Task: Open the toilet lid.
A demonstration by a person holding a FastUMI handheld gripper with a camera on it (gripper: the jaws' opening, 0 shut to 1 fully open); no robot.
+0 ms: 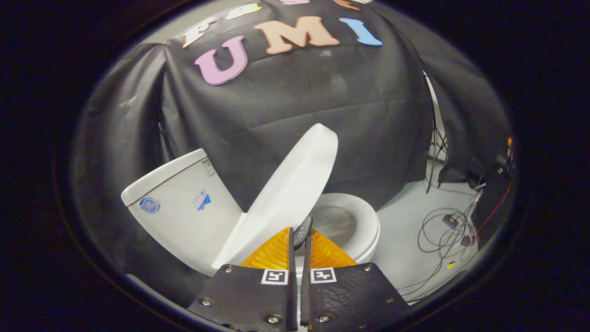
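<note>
A white toilet stands against the black cloth wall, with its tank to the left. The white lid is raised about halfway and leans back toward the tank. Below it the seat ring and the bowl lie uncovered. My gripper is shut, its two fingers pressed close together with nothing between them. The fingertips sit at the lid's lower front edge, just over the bowl. I cannot tell whether they touch the lid.
Loose cables and small boxes lie on the pale floor to the right of the toilet. A dark stand with wires is at the far right. Black cloth closes in the back and both sides.
</note>
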